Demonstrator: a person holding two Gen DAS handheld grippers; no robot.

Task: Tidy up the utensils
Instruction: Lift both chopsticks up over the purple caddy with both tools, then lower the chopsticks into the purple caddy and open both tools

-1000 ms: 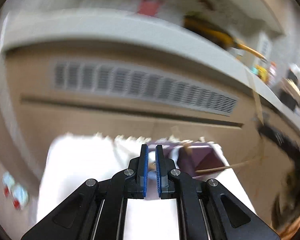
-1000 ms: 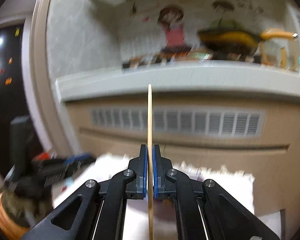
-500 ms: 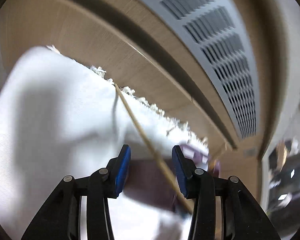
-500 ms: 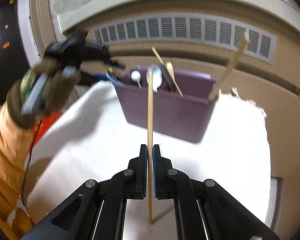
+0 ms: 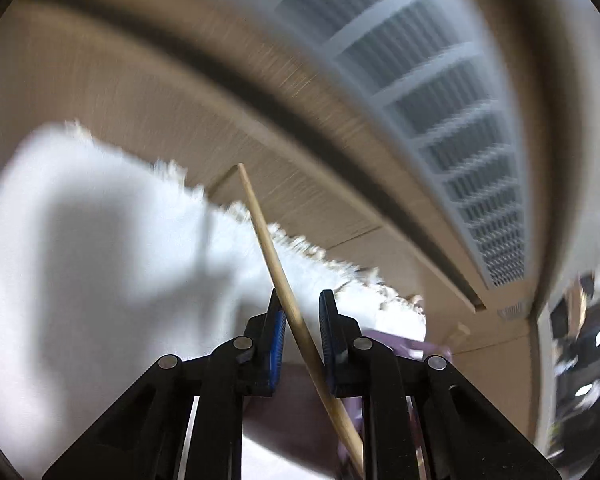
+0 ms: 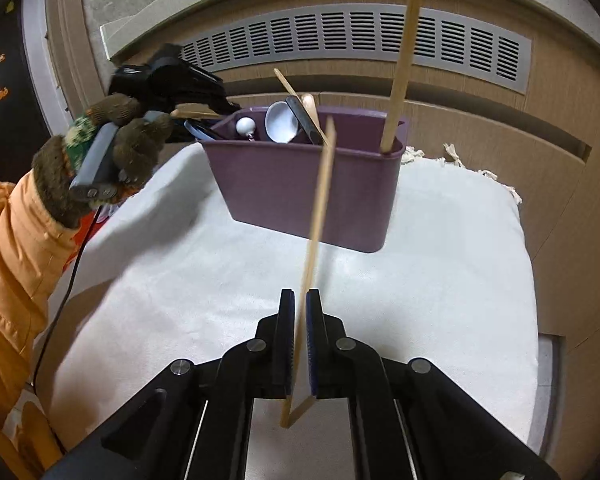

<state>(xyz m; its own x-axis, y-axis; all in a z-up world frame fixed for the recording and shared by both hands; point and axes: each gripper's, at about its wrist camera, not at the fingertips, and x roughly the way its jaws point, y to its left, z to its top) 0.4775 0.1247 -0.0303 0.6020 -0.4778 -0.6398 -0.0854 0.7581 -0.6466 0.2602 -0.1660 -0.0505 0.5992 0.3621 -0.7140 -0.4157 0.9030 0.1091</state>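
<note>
Right tongs (image 6: pixel 298 336) pinch a thin wooden stick (image 6: pixel 320 200) by the purple plastic bin (image 6: pixel 300 184); left tongs (image 5: pixel 300 328), just closing, pinch another wooden stick (image 5: pixel 268 240).

Desk covered by a white fringed cloth (image 6: pixel 440 248), rumpled and cushion-like, purple utensil caddy (image 6: pixel 312 192) standing on the cloth toward its far edge, fringe along that edge beside the beige wall panel (image 6: pixel 520 136).

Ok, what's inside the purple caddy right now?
The purple caddy holds a white spoon, a small white ball-ended piece, a dark flat handle, thin wooden sticks and one tall wooden stick at its right end. Its walls hide their lower ends.
</note>
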